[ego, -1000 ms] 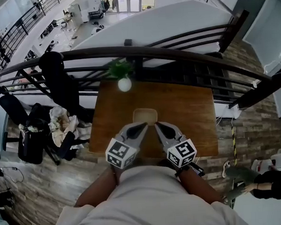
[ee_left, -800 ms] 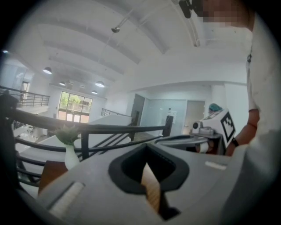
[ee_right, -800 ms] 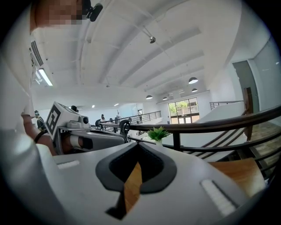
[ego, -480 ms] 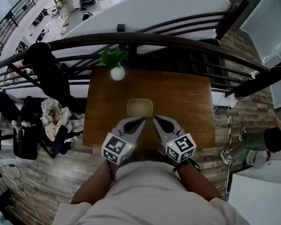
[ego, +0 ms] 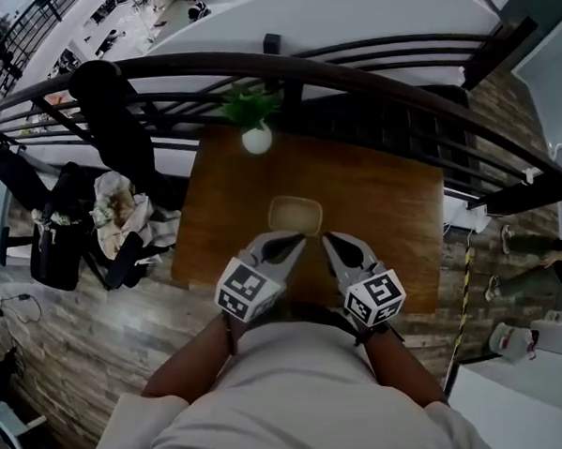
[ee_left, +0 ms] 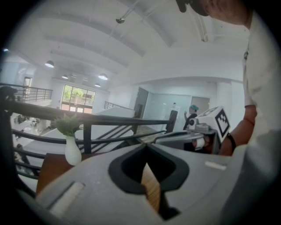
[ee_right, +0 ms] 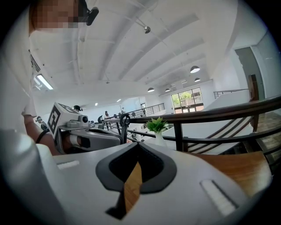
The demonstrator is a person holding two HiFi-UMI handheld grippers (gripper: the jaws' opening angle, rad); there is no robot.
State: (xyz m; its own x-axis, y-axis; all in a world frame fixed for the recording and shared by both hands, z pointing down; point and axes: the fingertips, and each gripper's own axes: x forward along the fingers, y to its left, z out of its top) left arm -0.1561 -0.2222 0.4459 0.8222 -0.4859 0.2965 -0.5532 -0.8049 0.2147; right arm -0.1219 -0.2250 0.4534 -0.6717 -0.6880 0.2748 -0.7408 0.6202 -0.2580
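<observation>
Left gripper (ego: pixel 294 240) is clenched; in the left gripper view the jaw tips meet at a point, nothing between them, only wood grain showing through the dark keyhole gap behind the tips; right gripper (ego: pixel 330 239) is the same, jaws pressed together and empty, a sliver of tabletop visible through its gap. Both grippers are held side by side over the near half of the wooden table (ego: pixel 398 213), tips angled in toward each other, close but apart. The shallow tan tray (ego: pixel 294 212) lies on the table near its middle, just beyond both sets of tips; the left tip is at its near left corner, the right tip just beside its near right corner; contact can't be told from the head view; the tray is hidden below the gripper bodies in both gripper views. It looks empty. A white vase (ego: pixel 256 139) with a green plant (ego: pixel 250 104) stands upright at the far edge of the table, left of centre, well apart from the tray, right against the dark railing (ego: pixel 367 74) that curves behind the table. A marker cube (ego: pixel 249 290) sits at the back of the left gripper, another cube (ego: pixel 374 298) on the right one; the person's forearms (ego: pixel 190 364) and light shirt (ego: pixel 290 397) fill the bottom of the head view. Left of the table, on the wood-plank floor (ego: pixel 53 353), sit black chairs (ego: pixel 111 115) and a heap of bags (ego: pixel 116 218). In each gripper view the other gripper shows alongside, level with it.
</observation>
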